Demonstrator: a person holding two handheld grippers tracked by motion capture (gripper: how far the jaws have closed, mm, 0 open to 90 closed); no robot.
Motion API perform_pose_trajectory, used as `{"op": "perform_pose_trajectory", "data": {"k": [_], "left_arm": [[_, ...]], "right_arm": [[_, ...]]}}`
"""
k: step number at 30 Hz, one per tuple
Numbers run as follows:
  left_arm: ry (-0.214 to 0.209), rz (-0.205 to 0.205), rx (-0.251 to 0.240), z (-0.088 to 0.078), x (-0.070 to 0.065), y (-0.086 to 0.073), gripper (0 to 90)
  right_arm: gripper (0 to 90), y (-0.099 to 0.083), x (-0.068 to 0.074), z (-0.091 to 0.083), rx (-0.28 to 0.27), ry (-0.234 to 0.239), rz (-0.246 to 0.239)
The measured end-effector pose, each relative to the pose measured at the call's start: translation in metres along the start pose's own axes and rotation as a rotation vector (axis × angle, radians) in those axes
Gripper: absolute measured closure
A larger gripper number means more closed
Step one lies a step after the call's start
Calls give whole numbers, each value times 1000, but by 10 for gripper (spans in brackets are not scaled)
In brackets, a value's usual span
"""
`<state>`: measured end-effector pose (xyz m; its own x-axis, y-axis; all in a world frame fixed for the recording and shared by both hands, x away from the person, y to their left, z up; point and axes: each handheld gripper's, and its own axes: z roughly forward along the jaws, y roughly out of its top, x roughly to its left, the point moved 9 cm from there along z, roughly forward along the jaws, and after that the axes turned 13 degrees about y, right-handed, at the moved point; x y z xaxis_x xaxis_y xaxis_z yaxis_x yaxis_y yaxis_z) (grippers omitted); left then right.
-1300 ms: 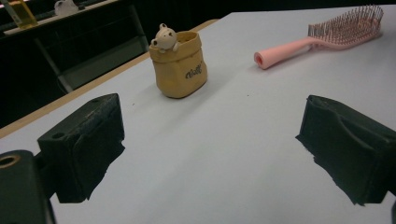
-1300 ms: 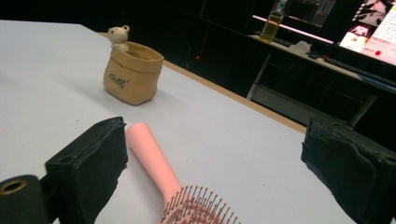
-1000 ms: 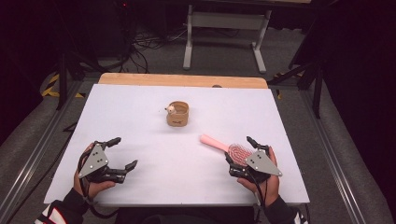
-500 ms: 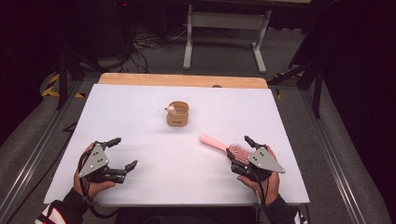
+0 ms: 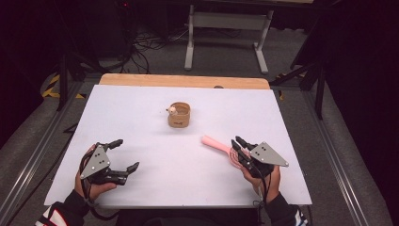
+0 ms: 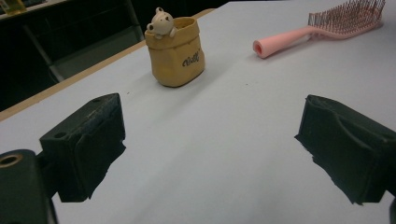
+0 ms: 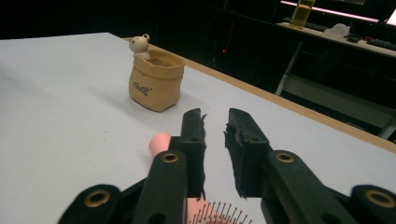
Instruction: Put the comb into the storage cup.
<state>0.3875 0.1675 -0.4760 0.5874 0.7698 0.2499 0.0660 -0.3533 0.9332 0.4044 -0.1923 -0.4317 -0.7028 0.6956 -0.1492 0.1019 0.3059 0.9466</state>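
Observation:
A pink hairbrush (image 5: pixel 211 142) lies bristles-up on the white table (image 5: pixel 155 188), at the right. Its handle points toward a small tan pouch (image 5: pixel 179 115) with a toy bear on its rim. My right gripper (image 5: pixel 236 141) sits over the brush's neck. Its jaws have just been closing and now stand nearly together. In the right gripper view (image 7: pixel 215 116) only table shows in the thin gap, with the handle end (image 7: pixel 160 140) left of the jaws and bristles below. My left gripper (image 5: pixel 128 153) rests open at the front left, holding nothing (image 6: pixel 210 140).
A wooden strip (image 5: pixel 183 81) edges the table's far side. Beyond it stand a white metal frame (image 5: pixel 226 23) and cables on the dark floor. In the left gripper view the pouch (image 6: pixel 176 53) and the brush (image 6: pixel 299 37) lie well ahead.
The right gripper's jaws have closed from wide apart to nearly together over the brush. The left gripper and the pouch have not moved.

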Motion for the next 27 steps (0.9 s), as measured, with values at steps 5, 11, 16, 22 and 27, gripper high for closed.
{"op": "perform_pose_trajectory", "data": {"k": [5, 11, 16, 22, 27], "left_arm": [[-6, -3, -1, 1, -1, 0, 83], [-9, 23, 8, 1, -2, -2, 82], [-11, 18, 6, 0, 0, -2, 83], [-15, 11, 3, -1, 1, -2, 82], [-22, 13, 6, -1, 1, -3, 82]], "right_arm": [[899, 6, -5, 9, 33, 22, 14], [900, 14, -8, 35, 82, 57, 57], [900, 8, -2, 67, 195, 104, 60], [900, 3, -2, 96, 327, 126, 77], [900, -11, -3, 115, 425, 125, 101]]}}
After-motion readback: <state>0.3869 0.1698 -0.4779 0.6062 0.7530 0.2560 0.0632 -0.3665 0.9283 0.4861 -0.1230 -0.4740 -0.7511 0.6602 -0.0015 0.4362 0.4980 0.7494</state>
